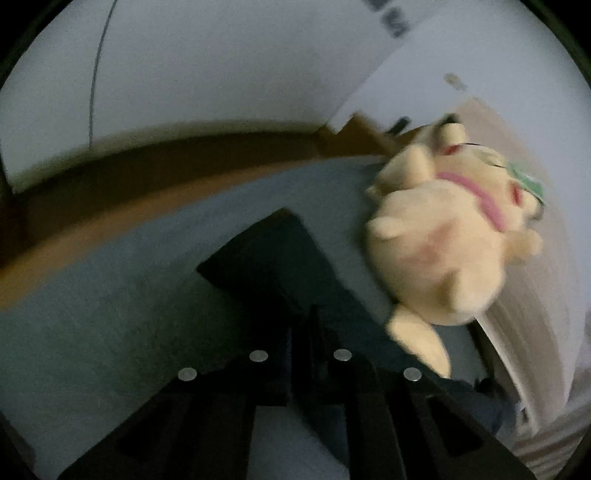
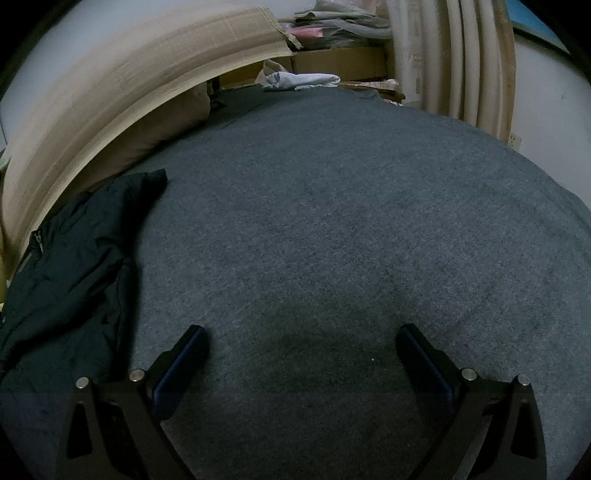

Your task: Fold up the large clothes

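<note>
The dark jacket (image 2: 70, 266) lies rumpled at the left of the grey bed (image 2: 332, 221), not yet folded. My left hand-held gripper (image 1: 306, 332) is closed on its dark cloth; my right hand-held gripper (image 2: 303, 350) hangs wide open, empty.

No text, label, brand, number or sign can be read in either view. In the left wrist view, dark marks (image 1: 388, 18) stand on the white wall at the far right, too blurred to make out as characters. A green tag (image 1: 528, 181) hangs at the head of the plush toy (image 1: 443, 236); any print on it is lost to blur. In the right wrist view, the cardboard boxes (image 2: 340, 61) at the far edge show no legible marking.
</note>
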### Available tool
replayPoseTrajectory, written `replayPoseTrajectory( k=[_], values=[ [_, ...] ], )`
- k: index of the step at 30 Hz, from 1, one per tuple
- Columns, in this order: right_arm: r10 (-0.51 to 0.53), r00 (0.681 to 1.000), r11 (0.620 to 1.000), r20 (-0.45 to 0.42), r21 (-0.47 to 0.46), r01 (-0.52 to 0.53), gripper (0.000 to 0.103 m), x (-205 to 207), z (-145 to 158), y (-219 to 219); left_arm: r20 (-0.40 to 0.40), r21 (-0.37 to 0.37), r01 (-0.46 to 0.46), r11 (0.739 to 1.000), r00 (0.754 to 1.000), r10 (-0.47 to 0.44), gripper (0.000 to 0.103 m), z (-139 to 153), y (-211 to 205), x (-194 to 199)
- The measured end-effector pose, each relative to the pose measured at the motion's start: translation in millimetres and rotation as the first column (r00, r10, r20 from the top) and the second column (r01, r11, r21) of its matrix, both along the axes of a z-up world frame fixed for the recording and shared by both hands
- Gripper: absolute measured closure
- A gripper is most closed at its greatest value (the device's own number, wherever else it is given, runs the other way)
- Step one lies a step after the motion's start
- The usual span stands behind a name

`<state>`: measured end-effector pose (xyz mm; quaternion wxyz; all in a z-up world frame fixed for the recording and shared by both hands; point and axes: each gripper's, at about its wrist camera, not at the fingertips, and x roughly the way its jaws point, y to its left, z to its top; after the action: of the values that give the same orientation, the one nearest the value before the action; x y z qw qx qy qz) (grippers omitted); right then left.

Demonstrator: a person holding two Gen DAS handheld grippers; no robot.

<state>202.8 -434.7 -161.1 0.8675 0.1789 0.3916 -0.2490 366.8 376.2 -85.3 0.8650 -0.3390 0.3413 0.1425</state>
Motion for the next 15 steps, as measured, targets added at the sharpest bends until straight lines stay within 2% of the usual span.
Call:
replayPoseTrajectory(
  k=[3,7,11,15],
  values=[
    [0.001,1.000,1.000,0.004,0.004,-0.001,0.000,-4.7,-2.3,-3.8,0.059,0.128,0.036,0.991,0.997,-0.044,0.097,47.5,-27.2,-12.5],
    [0.001,1.000,1.000,0.011,0.009,-0.001,0.000,-7.1,-2.5,-2.6,0.147,0.232,0.074,0.970,0.983,-0.110,0.097,106.3,-62.7,-29.2],
    [0.002,1.000,1.000,0.017,0.014,-0.002,0.000,-7.3,-2.6,-2.7,0.219,0.322,0.129,0.938,0.954,-0.207,0.097,160.4,-116.1,-38.8],
    [0.002,1.000,1.000,0.027,0.021,-0.003,0.000,-7.7,-2.7,-2.8,0.262,0.375,0.215,0.902,0.909,-0.326,0.097,194.2,-177.5,-48.2]
  ],
)
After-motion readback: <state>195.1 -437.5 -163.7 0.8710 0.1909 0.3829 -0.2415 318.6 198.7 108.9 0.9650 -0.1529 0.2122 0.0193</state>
